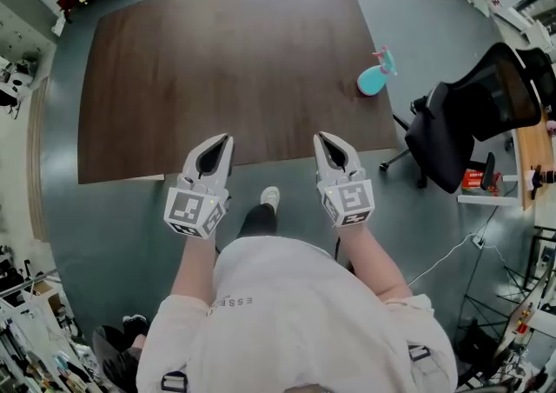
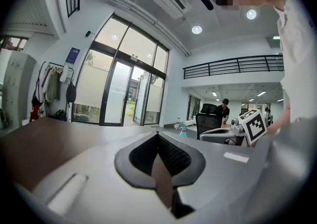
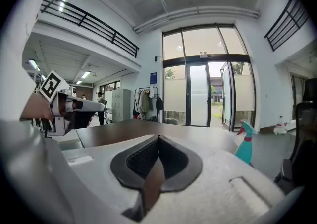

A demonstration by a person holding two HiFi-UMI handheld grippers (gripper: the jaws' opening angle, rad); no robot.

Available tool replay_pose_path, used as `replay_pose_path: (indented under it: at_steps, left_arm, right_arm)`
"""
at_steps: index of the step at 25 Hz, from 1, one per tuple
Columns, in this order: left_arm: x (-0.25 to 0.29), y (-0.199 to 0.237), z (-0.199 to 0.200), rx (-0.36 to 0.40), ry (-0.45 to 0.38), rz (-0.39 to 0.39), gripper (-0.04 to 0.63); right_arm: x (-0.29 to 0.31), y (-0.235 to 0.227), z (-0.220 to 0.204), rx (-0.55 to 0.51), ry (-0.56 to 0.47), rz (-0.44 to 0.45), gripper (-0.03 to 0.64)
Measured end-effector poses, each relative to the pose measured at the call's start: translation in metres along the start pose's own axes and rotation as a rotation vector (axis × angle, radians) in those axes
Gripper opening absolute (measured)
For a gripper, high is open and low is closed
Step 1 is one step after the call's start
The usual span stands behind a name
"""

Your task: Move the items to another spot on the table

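- At the near edge of the worktop (image 1: 217, 61), the left tool (image 1: 227, 139) and the right tool (image 1: 320, 137) hover side by side. Each has its jaws pressed together with nothing between them, as each tool's own view confirms.
- Beyond the tips stretches the dark wood-grain surface. The task's only visible item, a teal spray bottle (image 1: 374, 78), stands upright near the right-hand edge, well apart from both tools and nearer the right one.
- By its look, the bottle is moulded plastic. It is likely light and stiff enough to take a squeeze, but smooth-sided and so apt to slip. Whether it holds liquid cannot be made out; if it does, that would add weight low down.
- The best hold, on this reading, is across the narrow neck just under the trigger head, where the shoulder would stop it sliding through the pads. The rounder body offers a wider, more slippery grip, and a careless knock could tip it over.
- The count: two tools, one spray bottle, one worktop. One black office chair (image 1: 469, 117) stands off the worktop's right corner, on the grey floor.
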State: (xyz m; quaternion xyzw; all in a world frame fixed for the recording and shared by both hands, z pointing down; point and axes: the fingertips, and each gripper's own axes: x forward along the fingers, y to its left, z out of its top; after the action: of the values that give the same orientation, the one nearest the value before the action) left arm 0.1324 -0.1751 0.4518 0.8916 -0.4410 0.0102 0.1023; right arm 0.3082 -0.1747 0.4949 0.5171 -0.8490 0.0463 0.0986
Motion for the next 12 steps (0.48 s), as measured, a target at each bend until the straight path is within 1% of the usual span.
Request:
replay_pose_path:
  at_steps: [7,12]
  left_arm:
    - [-0.093,-0.046,-0.005,0.021,-0.019,0.081,0.008]
    - [-0.171,-0.060,-0.012,0.031,-0.039,0.155,0.008]
  right_arm:
    - [-0.061,0.037,-0.023,0.034,0.014,0.047,-0.011]
    - [-0.091,0.091,-0.031,0.024,0.027,0.105,-0.011]
